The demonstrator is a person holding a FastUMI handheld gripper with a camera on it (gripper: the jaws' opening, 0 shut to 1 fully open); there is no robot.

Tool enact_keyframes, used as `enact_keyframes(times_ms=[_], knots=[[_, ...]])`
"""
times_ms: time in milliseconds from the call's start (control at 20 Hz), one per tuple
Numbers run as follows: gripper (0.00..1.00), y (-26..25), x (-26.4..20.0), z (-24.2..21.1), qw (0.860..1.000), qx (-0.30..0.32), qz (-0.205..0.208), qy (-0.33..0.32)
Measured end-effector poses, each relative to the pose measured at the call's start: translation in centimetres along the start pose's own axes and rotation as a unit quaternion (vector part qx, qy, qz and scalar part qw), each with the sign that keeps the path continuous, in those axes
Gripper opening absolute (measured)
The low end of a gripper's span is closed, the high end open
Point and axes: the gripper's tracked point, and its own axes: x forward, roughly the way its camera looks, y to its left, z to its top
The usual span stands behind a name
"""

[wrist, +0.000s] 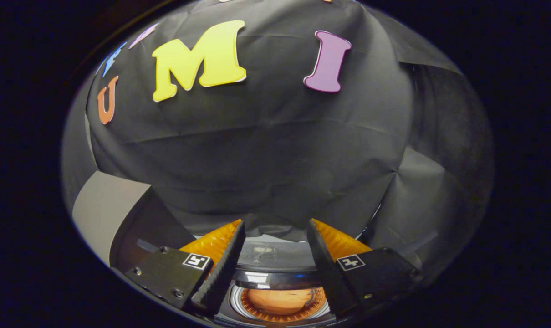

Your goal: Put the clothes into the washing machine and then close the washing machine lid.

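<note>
The gripper (275,237) hangs above the washing machine (278,273), fingers apart and empty; its round drum (280,303) opens upward, holding orange clothes (278,300).

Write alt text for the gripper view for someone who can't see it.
The gripper hangs open, holding nothing, over a washing machine with something orange inside its round drum. A black cloth wall stands beyond.

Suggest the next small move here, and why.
Probably tip the gripper down toward the washing machine drum: the fingers are open and hold nothing, they point mostly at the booth wall, and something orange lies in the drum between them.
</note>
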Motion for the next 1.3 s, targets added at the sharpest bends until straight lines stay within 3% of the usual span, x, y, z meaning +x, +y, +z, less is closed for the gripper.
enact_keyframes(times_ms=[350,500,650,800,1200,1300], knots=[[0.86,-0.2,-4.0,-5.5,1.000,0.003,-0.017,-0.009],[0.92,-1.1,-5.9,-10.8,0.999,0.003,-0.047,0.021],[0.95,-1.1,-8.5,-14.9,0.998,0.013,-0.051,0.033],[0.94,-1.2,-12.3,-15.7,0.999,0.012,-0.048,0.012],[0.95,-1.0,-27.6,-14.5,0.993,-0.014,-0.027,-0.114],[0.95,-1.9,-31.8,-14.0,0.988,0.000,-0.043,-0.148]])
